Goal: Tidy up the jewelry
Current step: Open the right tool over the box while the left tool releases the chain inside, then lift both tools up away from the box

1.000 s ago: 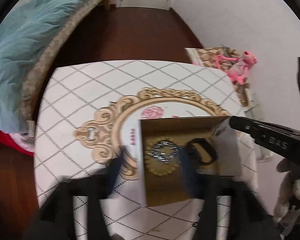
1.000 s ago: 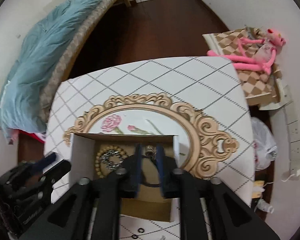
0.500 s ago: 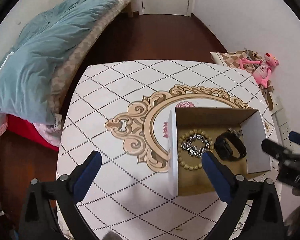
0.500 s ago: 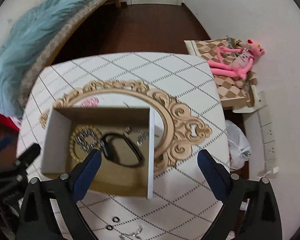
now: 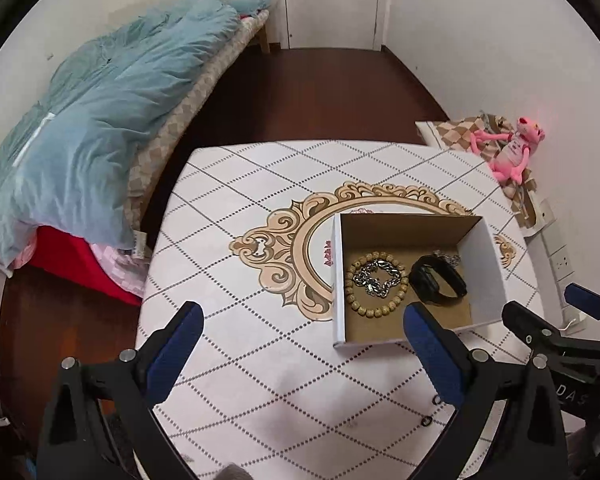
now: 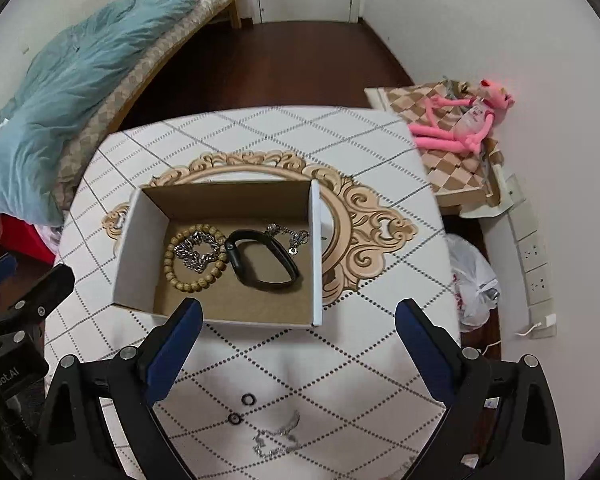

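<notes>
Jewelry mostly sits in open brown cardboard box (image 6: 236, 304); thin silver chain (image 6: 276, 440) and two small black rings (image 6: 248, 399) lie loose on table near right gripper (image 6: 296, 344). Both grippers, left gripper (image 5: 300, 344) included, gape empty. Chain looks light, limp, slippery; pinch bunched middle.

Even, soft indoor light; both fisheye pictures are sharp

The white diamond-patterned tablecloth (image 6: 260, 140) is bright with no glare, and the open cardboard box (image 6: 220, 200) throws only a faint shadow inside. Straight lines bend strongly toward the black round borders. A pale hazy patch lies on the cloth at the bottom centre.
</notes>
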`<state>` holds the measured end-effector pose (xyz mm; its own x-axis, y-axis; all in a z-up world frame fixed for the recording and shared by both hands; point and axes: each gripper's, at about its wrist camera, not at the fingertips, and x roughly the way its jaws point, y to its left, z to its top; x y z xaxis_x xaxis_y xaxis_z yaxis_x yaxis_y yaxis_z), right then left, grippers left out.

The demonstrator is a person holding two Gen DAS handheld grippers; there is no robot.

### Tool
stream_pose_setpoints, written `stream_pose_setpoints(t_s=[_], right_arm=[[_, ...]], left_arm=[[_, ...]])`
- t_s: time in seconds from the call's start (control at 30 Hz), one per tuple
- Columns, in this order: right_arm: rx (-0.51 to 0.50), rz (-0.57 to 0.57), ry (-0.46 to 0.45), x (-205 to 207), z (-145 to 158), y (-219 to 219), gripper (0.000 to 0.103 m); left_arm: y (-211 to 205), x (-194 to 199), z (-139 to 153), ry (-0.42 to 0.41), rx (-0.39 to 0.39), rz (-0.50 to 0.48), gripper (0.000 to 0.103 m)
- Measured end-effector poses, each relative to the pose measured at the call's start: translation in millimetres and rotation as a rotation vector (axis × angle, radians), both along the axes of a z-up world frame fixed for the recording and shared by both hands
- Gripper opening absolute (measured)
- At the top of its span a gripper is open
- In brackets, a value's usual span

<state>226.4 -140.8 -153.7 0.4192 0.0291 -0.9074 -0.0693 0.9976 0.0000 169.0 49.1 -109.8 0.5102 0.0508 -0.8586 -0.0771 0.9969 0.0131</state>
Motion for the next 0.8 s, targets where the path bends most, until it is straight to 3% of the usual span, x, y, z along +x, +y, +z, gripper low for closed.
stream_pose_setpoints(t_s=[0.47,0.8], right_arm=[[0.000,0.015,-0.169,-72,87,3,0.098],[0.042,0.004,-0.204,-105,110,2,0.098]], left_arm=[[-6,-70,68,-0.127,0.012,0.006,0.102],[-6,-91,84,-0.160,0.016,0.005,0.102]])
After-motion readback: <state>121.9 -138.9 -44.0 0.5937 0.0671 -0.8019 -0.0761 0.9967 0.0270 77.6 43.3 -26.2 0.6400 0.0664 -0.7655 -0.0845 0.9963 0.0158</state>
